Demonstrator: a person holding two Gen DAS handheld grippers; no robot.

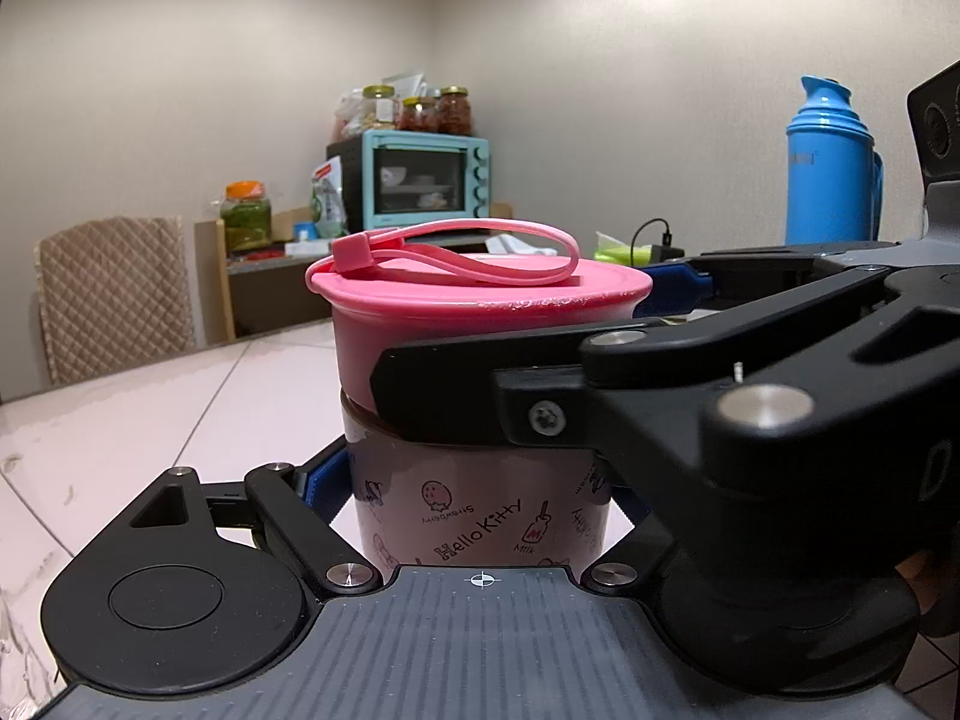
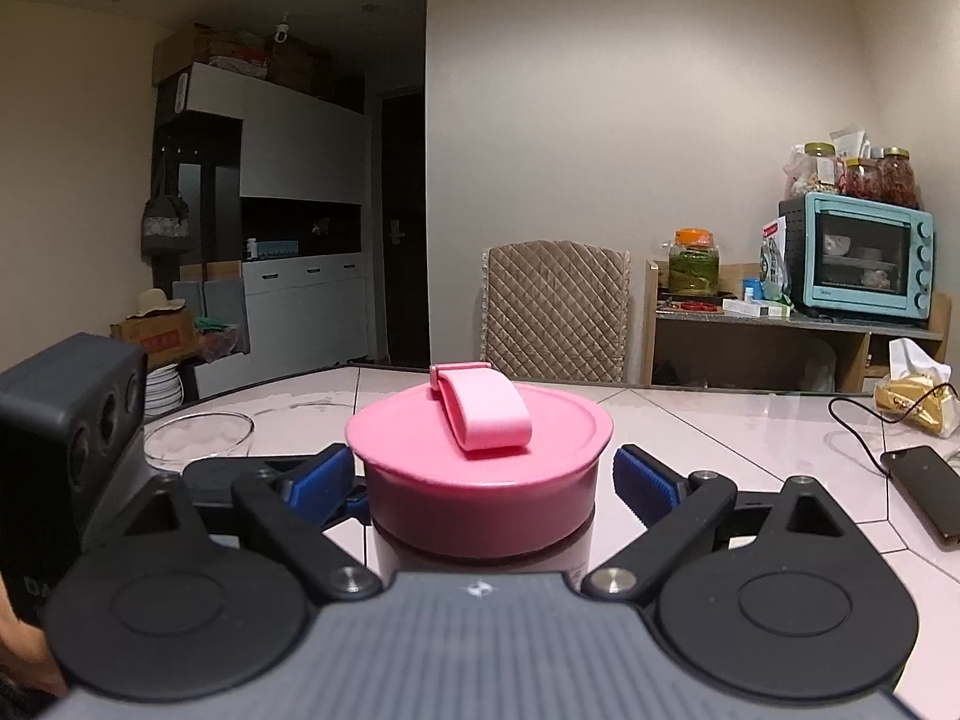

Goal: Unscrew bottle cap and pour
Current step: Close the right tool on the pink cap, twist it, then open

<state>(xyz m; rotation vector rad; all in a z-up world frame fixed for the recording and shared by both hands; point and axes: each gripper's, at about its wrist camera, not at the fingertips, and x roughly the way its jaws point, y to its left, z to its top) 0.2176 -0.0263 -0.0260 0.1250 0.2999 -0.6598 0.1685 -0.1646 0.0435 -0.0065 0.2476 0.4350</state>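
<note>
A pale pink bottle (image 1: 480,516) with cartoon print stands on the white tiled table. Its wide pink cap (image 2: 480,468) carries a pink strap loop (image 2: 486,414) on top. My left gripper (image 1: 480,492) is shut on the bottle's body below the cap, and its blue left pad (image 1: 321,480) lies against the side. My right gripper (image 2: 483,477) straddles the cap at cap height. Its blue pads (image 2: 642,480) stand on either side with a thin gap showing on the right, so it is open. In the left wrist view one of its black fingers (image 1: 480,396) crosses the cap's front.
A clear glass bowl (image 2: 198,432) sits on the table to the left of the bottle. A phone (image 2: 924,492) with a cable lies at the right. A blue thermos (image 1: 831,162) stands beyond the grippers. A quilted chair (image 2: 555,312) and a shelf with a teal oven (image 2: 864,258) are behind.
</note>
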